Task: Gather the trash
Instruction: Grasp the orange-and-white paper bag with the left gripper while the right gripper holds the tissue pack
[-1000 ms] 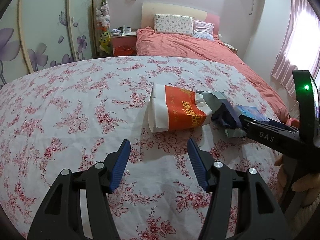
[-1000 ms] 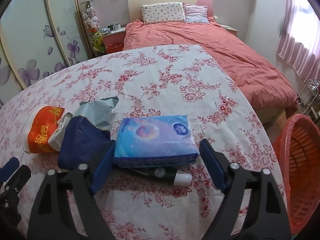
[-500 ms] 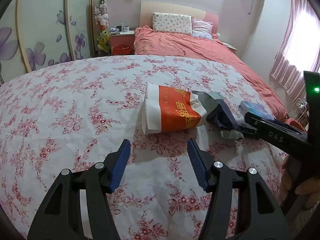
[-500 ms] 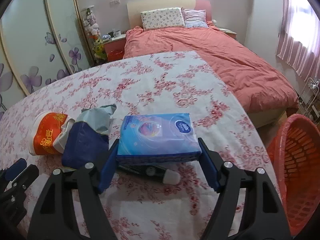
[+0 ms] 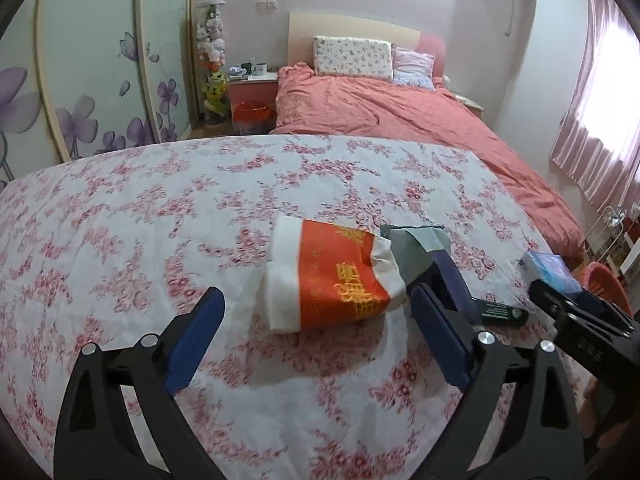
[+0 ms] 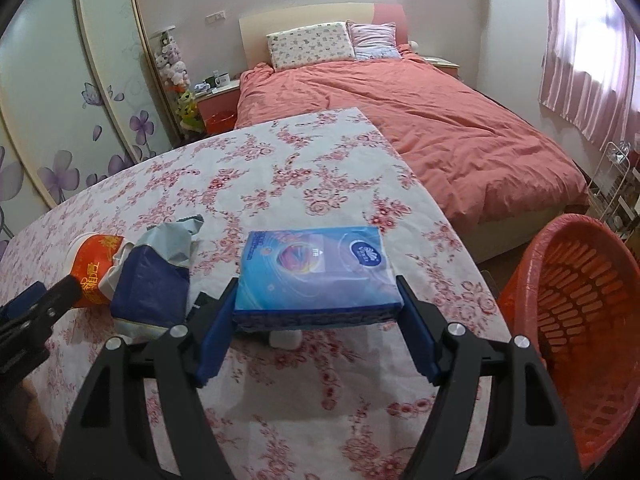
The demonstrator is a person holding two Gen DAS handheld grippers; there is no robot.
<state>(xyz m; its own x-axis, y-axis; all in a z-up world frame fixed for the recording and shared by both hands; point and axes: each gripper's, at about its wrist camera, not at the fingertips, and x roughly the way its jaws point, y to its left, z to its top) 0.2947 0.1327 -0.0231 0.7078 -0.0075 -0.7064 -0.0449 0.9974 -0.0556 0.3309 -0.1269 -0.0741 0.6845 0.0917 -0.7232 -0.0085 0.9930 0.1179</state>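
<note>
Tissue pack (image 6: 316,270), blue and glossy, sits clamped between the pads of the right claw (image 6: 316,322), lifted clear above the floral tabletop (image 6: 320,168). Over on the other side, the left claw (image 5: 316,338) hangs wide open, gripping nothing, with the red-and-white paper cup (image 5: 326,278) lying on its side just ahead of it. Touching that cup: a crumpled dark blue bag (image 6: 154,282) (grey lining spilling out). Off the tabletop's right edge stands the orange basket (image 6: 576,320), beside the pink bed (image 6: 440,108).
</note>
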